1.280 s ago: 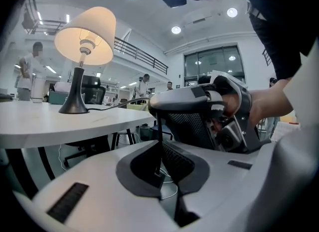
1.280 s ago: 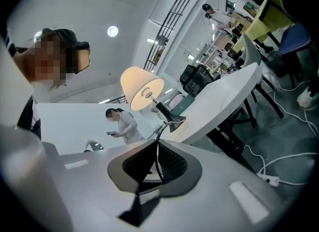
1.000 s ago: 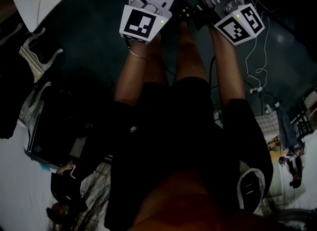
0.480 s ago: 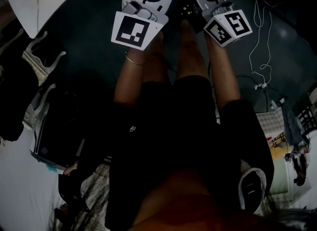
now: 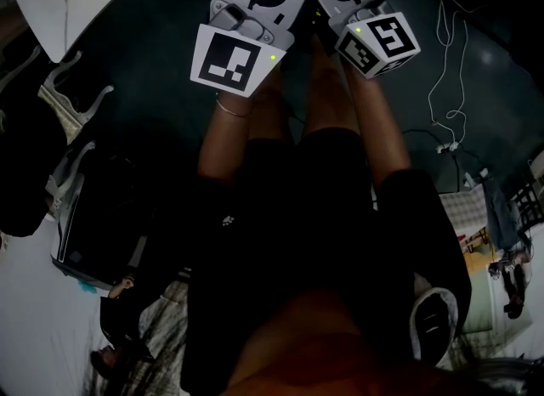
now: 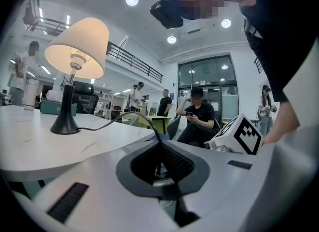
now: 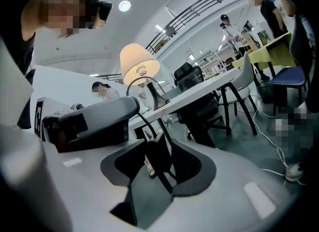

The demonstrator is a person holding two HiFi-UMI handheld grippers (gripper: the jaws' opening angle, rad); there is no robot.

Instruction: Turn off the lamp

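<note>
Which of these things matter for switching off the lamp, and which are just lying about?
Job: lamp, cord in the shut left claw, switch within the right claw, whose jaws are opening.
Lying about: chair, teal box, white flask.

Both grippers held out side by side, forearms bare

The left gripper [image 6: 159,145] pointed close to level, its jaws closed together on a thin cord [image 6: 130,118] at their tips. The right gripper [image 7: 158,144] sat just beside it, also near level, its jaws opening with a dark flat block [image 7: 157,160] standing between them. From the head view, the left forearm [image 5: 228,135] and right forearm [image 5: 380,131] reached forward almost parallel, each marker cube [image 5: 234,61] facing up.
</note>
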